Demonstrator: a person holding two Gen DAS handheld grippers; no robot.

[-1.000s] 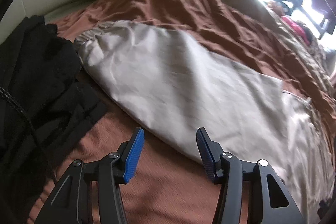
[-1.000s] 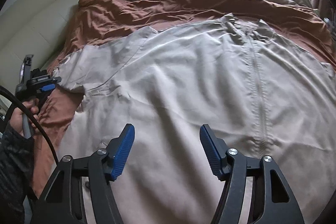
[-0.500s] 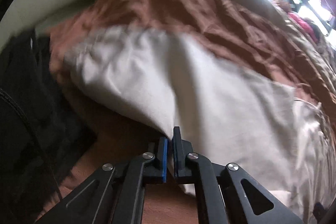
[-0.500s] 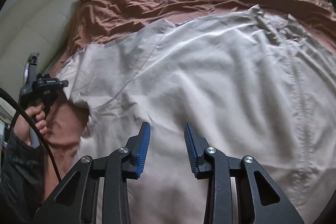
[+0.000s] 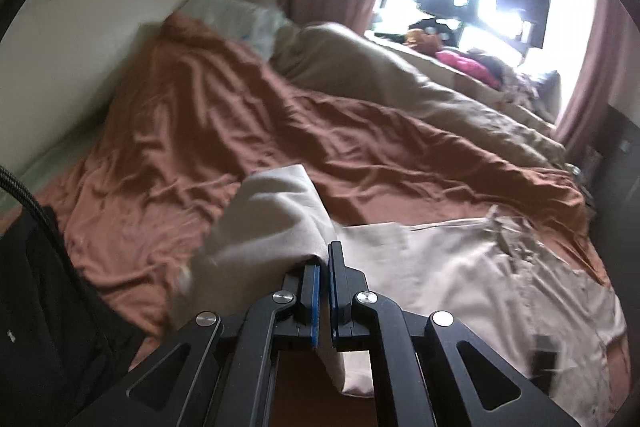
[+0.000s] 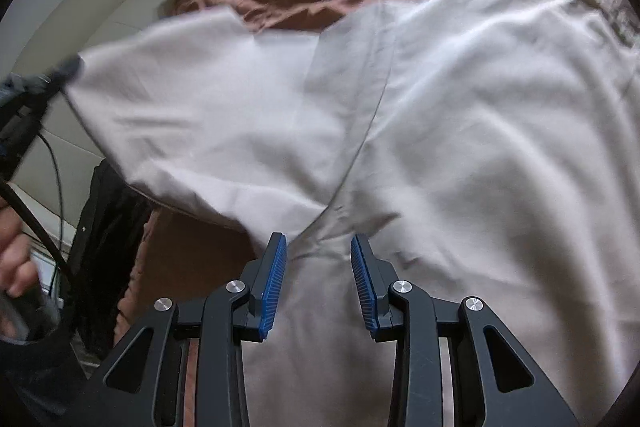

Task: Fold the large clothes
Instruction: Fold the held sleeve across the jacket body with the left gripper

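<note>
Here, garment: a large pale beige jacket (image 6: pixel 460 115) is spread over the brown sheet (image 5: pixel 208 131) of the bed, zip side up, with its sleeve (image 6: pixel 208 115) raised off the bed.
Sleeve: the cuff end is pinched and lifted; the cloth is hung in a sagging span back to the shoulder seam.
Left gripper (image 5: pixel 323 269): the jaws are closed tight on the sleeve edge, the fabric being trapped between the blue pads.
Right gripper (image 6: pixel 319 259): the jaws are held narrow but apart, over the armpit seam; cloth is seen below the gap, and no pinch can be told.
Risk, slip: only a thin edge is caught by the left jaws, so the smooth fabric could be pulled free if the sleeve is swung fast.
Risk, drag: if the body is not pinned by the right jaws, the whole jacket may be dragged and rumpled instead of creased at the seam.
Surroundings: a black garment (image 6: pixel 108 227) is lying just beside the jacket, at the bed's edge.
</note>
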